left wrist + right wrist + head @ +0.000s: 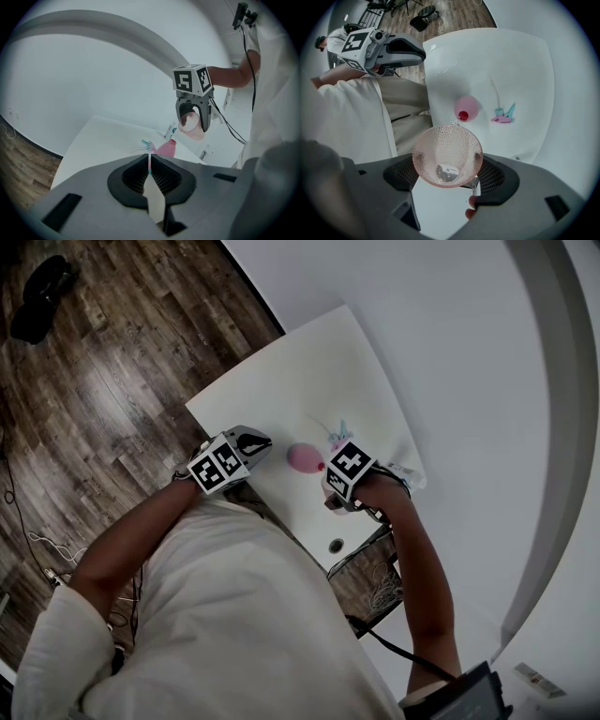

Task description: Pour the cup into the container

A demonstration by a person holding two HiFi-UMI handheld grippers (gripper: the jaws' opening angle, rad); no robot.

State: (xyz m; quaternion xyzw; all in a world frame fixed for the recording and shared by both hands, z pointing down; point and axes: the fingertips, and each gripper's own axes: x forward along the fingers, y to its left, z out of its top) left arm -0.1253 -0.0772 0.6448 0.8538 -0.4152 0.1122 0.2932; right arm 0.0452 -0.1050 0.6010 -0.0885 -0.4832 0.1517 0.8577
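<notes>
Cup (447, 151) in right claw (447, 171), just above pink container (467, 109)

White desk (309, 371) stands against a plain white curved wall (450, 334) that has a grey arched band (572, 427). Dark wood plank floor (112, 362), with a black object (42, 296) lying on it and loose cables (42, 545). Even, soft light.
</notes>
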